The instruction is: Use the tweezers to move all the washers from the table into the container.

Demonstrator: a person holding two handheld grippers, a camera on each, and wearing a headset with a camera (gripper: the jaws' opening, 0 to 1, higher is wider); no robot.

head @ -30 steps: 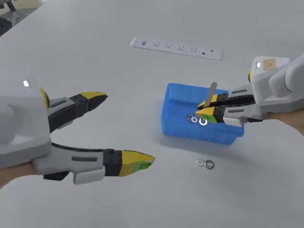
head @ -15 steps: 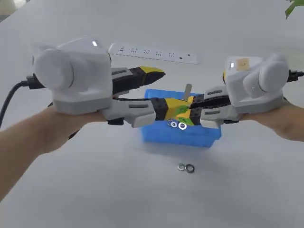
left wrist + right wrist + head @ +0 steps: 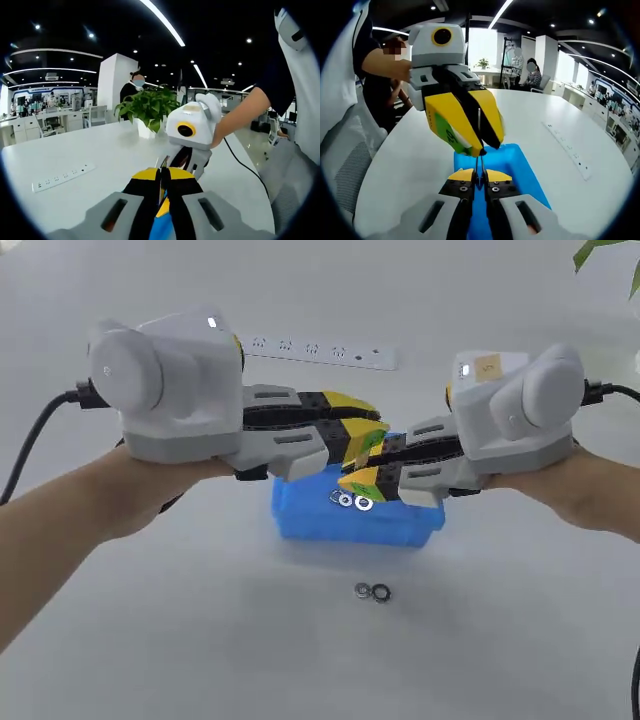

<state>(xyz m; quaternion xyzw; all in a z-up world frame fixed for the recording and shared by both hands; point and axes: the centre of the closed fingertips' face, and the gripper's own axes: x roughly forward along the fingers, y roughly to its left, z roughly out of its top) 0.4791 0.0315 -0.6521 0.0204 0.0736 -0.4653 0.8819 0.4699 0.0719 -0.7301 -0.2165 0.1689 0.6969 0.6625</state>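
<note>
A blue container [image 3: 340, 525] sits mid-table with two washers [image 3: 352, 502] showing inside it. Two more washers [image 3: 373, 591] lie on the table just in front of it. My right gripper [image 3: 358, 470] hovers over the container, shut on thin metal tweezers [image 3: 481, 165] that stand up between its jaws [image 3: 480, 175]. My left gripper [image 3: 375, 428] meets it tip to tip from the left. Its jaws [image 3: 161, 176] are shut on the tweezers' upper end, and in the right gripper view the left gripper [image 3: 485, 142] sits just above the right one's tips.
A white power strip [image 3: 320, 348] lies at the back of the white table [image 3: 200, 640]. A potted plant [image 3: 149, 107] stands farther along it. Cables trail from both grippers. People and office chairs are in the background.
My left gripper has swung in from the left, going from wide open to shut against the tweezers over the container. The right gripper keeps its hold; the head camera has shifted.
</note>
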